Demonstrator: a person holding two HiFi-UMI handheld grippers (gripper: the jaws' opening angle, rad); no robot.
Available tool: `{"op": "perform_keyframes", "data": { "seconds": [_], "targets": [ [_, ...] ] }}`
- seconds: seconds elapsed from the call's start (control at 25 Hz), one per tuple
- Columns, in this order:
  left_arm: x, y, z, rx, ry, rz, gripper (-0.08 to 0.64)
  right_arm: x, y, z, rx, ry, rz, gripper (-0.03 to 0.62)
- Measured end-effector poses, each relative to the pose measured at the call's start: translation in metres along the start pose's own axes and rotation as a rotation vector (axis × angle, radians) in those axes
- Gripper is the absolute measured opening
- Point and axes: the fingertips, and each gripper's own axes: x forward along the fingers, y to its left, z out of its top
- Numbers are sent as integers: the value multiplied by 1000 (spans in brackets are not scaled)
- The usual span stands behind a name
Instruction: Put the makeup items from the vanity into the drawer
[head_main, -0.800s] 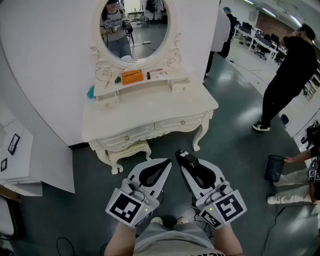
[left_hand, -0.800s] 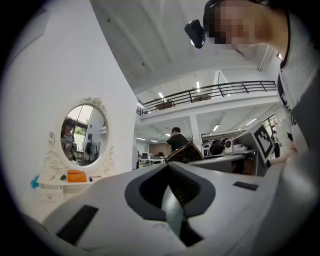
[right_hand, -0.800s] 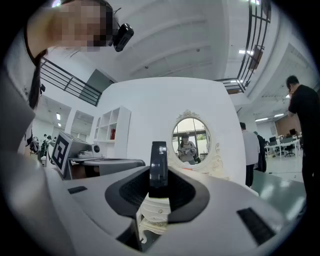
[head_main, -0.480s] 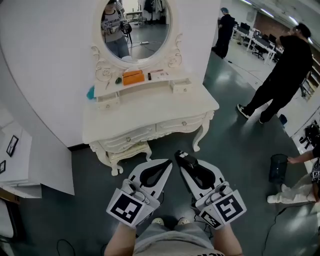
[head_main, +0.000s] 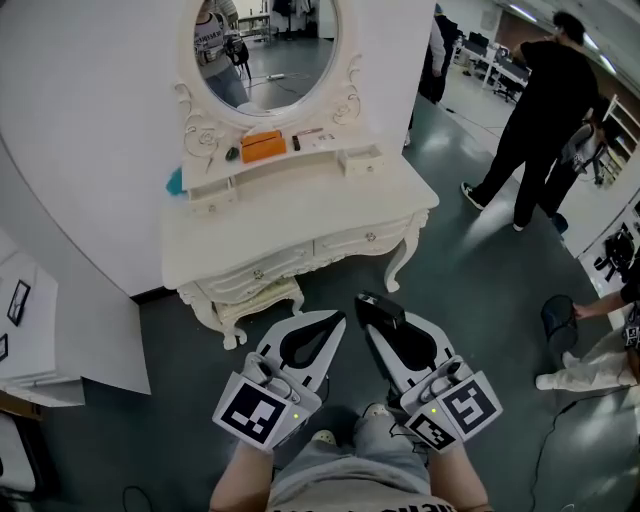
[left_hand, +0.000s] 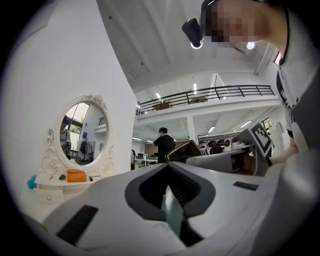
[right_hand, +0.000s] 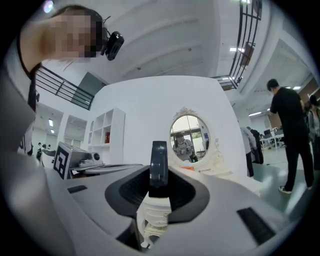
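Head view: the white vanity (head_main: 300, 215) stands at 12 o'clock from the two grippers, well apart from them across the dark floor. Its oval mirror (head_main: 265, 50) rises at the back. On the raised shelf under the mirror lie an orange box (head_main: 263, 146) and, at about 9 o'clock from it, a teal item (head_main: 176, 181) at the shelf's end; the small dark bits beside the box are too small to name. Both front drawers (head_main: 255, 272) are closed. A white stool (head_main: 255, 300) is tucked under the table. The left gripper (head_main: 335, 322) has its tips drawn together with nothing in them. The right gripper (head_main: 375, 305) is just beside it, clamped on a dark flat case (head_main: 380, 310) at its tip. A person in black (head_main: 540, 120) stands at 2 o'clock.

Left gripper view: the left gripper (left_hand: 167, 167) shows its pads meeting at the tip, with only a sliver of floor in the gap behind and nothing held. The vanity's mirror (left_hand: 80, 132) and the orange box (left_hand: 76, 175) sit at 9 o'clock. The dark flat case (left_hand: 184, 150) pokes up at about 1 o'clock from the tip.

Right gripper view: the right gripper (right_hand: 159, 175) holds the dark flat case (right_hand: 159, 162) upright and edge-on between its pads – the jaws stand fairly wide around it. The mirror (right_hand: 189, 132) is just past it at 1 o'clock, and the person in black (right_hand: 290, 130) is at 3 o'clock.
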Motion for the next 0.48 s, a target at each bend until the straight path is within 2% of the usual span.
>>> {"op": "perform_keyframes", "data": {
  "seconds": [0.2,0.48],
  "targets": [
    [13,16,-1,0,-3,13,14,8,-19,2,-33,1,-26,107],
    [61,41,-4,-5,-6,44,14,39,-59,-1,-34,14,47,106]
  ]
}}
